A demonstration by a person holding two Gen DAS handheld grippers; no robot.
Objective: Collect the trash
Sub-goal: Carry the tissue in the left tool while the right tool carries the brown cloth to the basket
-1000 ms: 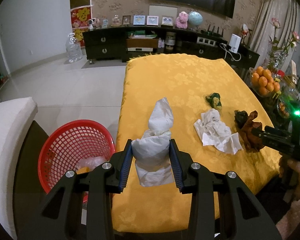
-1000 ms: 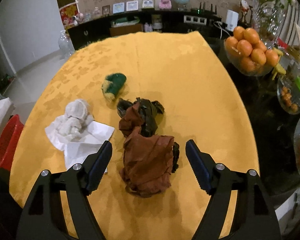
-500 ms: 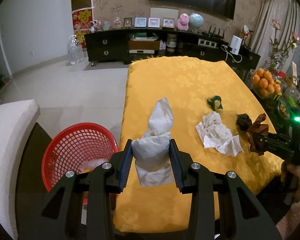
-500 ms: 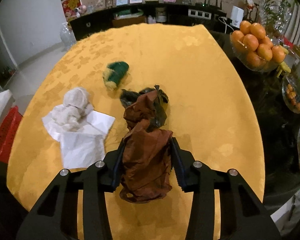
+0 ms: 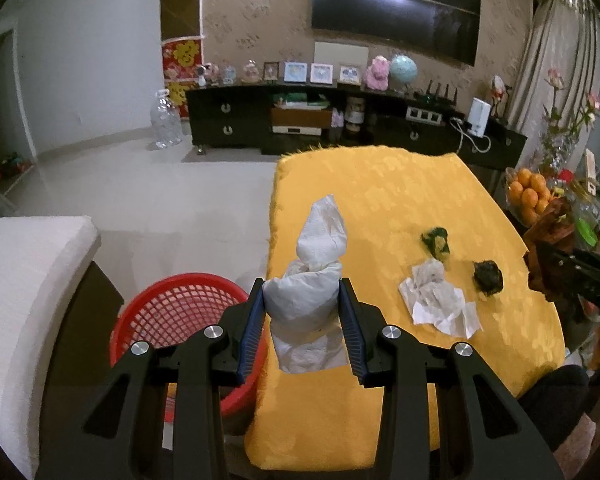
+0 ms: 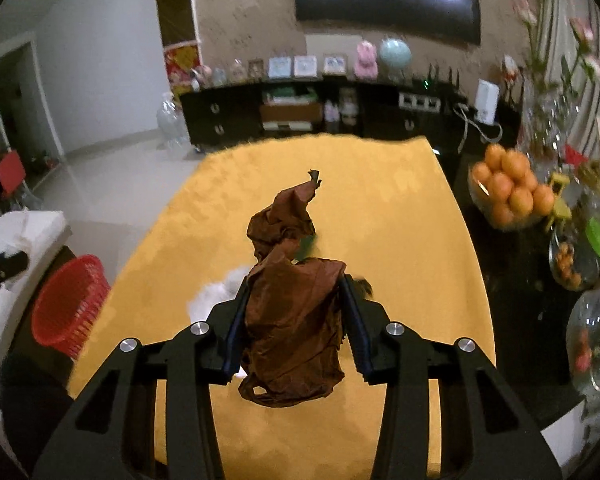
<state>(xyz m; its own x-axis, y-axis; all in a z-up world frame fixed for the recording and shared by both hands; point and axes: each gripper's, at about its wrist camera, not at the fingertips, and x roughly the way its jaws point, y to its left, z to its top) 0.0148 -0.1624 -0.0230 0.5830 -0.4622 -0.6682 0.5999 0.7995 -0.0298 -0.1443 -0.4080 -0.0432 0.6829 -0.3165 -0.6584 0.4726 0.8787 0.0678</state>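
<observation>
My left gripper (image 5: 302,328) is shut on a crumpled white paper wad (image 5: 306,284), held above the near left edge of the yellow table (image 5: 380,188). A red mesh basket (image 5: 180,308) stands on the floor just left of it. My right gripper (image 6: 294,320) is shut on a brown crumpled wrapper (image 6: 292,300), lifted off the table; the brown wrapper (image 5: 548,232) also shows at the right edge of the left wrist view. On the table lie a white tissue (image 5: 436,300), a dark scrap (image 5: 488,276) and a green-yellow scrap (image 5: 436,240).
A white cushioned seat (image 5: 24,280) stands left of the basket. A bowl of oranges (image 6: 508,196), glass jars (image 6: 584,248) and flower vases crowd the dark surface to the table's right. A black sideboard (image 5: 300,120) runs along the far wall. The red basket (image 6: 68,304) shows at left.
My right gripper closed on the brown wrapper and lifted it up off the table, leaving the dark scrap behind. The left gripper rose a little with the white wad still in it.
</observation>
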